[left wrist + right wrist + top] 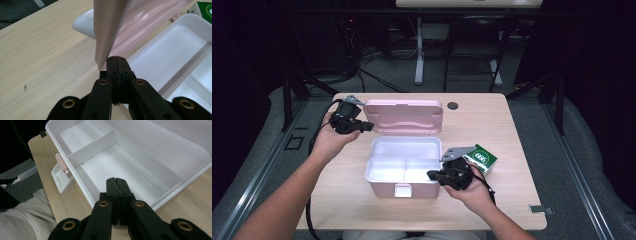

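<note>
Nearest the table's [337,200] front edge: right gripper [432,175], held in a hand [474,192] coming in from below, black jaws pressed together with nothing between them, tips just at the right wall of the open pink box [404,187]. In the right gripper view, same closed jaws [116,180] poised over the box's white tray [130,170], above the long compartment next to the short dividing wall; pink latch [61,162] and its white catch hanging off the front wall to the left; a pale sleeve [22,220] low in the corner. Just behind that hand, touching or nearly touching the gripper's grey plate: a green and white carton [482,159], lying on the wood to the right of the box. At mid-table: the box itself, standing open, tray split into a wide rear compartment and two smaller front ones, all bare. Farther back, on the left: left gripper [369,126], jaws likewise shut tight and gripping nothing, tips at the left edge of the raised lid [404,116]. In the left gripper view, closed tips [116,58] right against the lid's lower corner [107,37], whether pressing it or merely beside it not clear. Farthest on the tabletop: a small dark round cap [453,105] near the rear edge.
</note>
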Available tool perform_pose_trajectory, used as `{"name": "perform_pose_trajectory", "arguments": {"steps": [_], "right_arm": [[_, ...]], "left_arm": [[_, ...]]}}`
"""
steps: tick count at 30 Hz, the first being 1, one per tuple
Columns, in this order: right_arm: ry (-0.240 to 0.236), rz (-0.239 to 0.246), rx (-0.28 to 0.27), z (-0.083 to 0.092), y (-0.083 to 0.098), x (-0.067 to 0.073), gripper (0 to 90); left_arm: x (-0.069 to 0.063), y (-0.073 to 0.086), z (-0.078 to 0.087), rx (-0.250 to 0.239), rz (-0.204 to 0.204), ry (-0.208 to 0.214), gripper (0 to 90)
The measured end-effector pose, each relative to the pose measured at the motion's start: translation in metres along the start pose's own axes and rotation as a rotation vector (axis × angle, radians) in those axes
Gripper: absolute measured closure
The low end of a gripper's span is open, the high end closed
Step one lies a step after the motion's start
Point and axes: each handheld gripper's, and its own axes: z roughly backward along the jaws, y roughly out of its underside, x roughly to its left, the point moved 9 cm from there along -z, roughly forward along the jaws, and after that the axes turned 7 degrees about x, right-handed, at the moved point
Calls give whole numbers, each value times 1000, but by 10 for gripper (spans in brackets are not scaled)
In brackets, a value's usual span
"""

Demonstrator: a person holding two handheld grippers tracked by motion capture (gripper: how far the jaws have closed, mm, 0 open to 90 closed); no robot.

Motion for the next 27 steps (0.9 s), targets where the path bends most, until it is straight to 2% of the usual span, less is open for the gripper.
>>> {"name": "perform_pose_trajectory", "arguments": {"steps": [10,19,23,27], "right_arm": [[1,1,0,-3,0,0,900],[10,3,14,-7,-1,0,900],[22,1,24,-9,0,-1,900],[40,18,38,-9,0,-2,900]], "left_arm": [[9,2,-13,29,8,-11,900],[12,2,-22,53,10,-22,900],[13,7,-22,61,14,-20,899],[17,14,-18,66,18,-22,895]]}}
